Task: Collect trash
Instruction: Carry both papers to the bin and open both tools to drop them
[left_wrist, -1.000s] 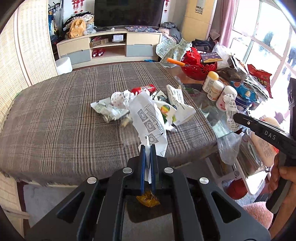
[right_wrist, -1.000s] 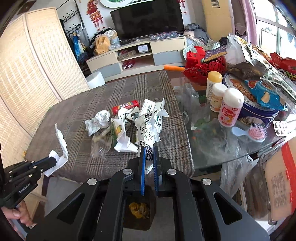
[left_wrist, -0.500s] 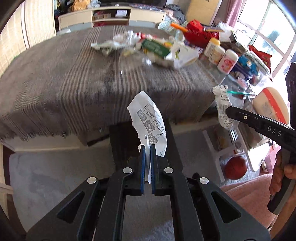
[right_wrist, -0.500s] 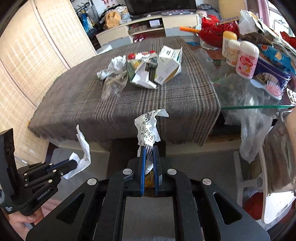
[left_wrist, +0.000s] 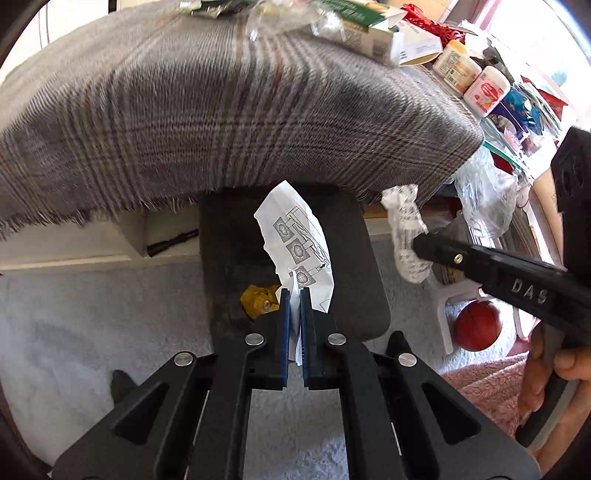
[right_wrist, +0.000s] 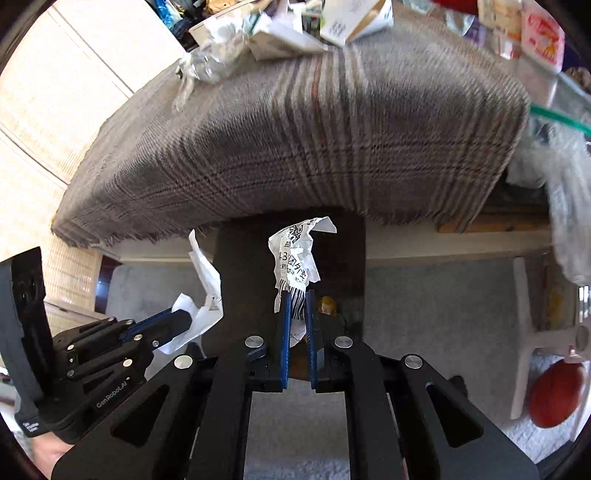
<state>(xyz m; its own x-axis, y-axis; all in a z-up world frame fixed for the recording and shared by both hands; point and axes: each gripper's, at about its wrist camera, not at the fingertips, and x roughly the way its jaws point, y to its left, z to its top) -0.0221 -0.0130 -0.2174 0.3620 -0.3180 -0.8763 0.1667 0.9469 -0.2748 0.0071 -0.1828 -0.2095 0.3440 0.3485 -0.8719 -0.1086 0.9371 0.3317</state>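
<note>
The left gripper (left_wrist: 294, 295) pinches a torn diagram sheet (left_wrist: 295, 240) – jaws nearly closed – above the dark bin (left_wrist: 354, 258). Just beside it, the right gripper (right_wrist: 297, 295) clamps a crumpled receipt (right_wrist: 295, 254) over the same bin – a yellow wrapper (left_wrist: 258, 299) lies inside.

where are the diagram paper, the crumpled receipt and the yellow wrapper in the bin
diagram paper (left_wrist: 295, 236), left wrist view, on its printed middle
crumpled receipt (right_wrist: 293, 258), right wrist view, on its printed middle
yellow wrapper (left_wrist: 258, 300), left wrist view, on its crinkled face
</note>
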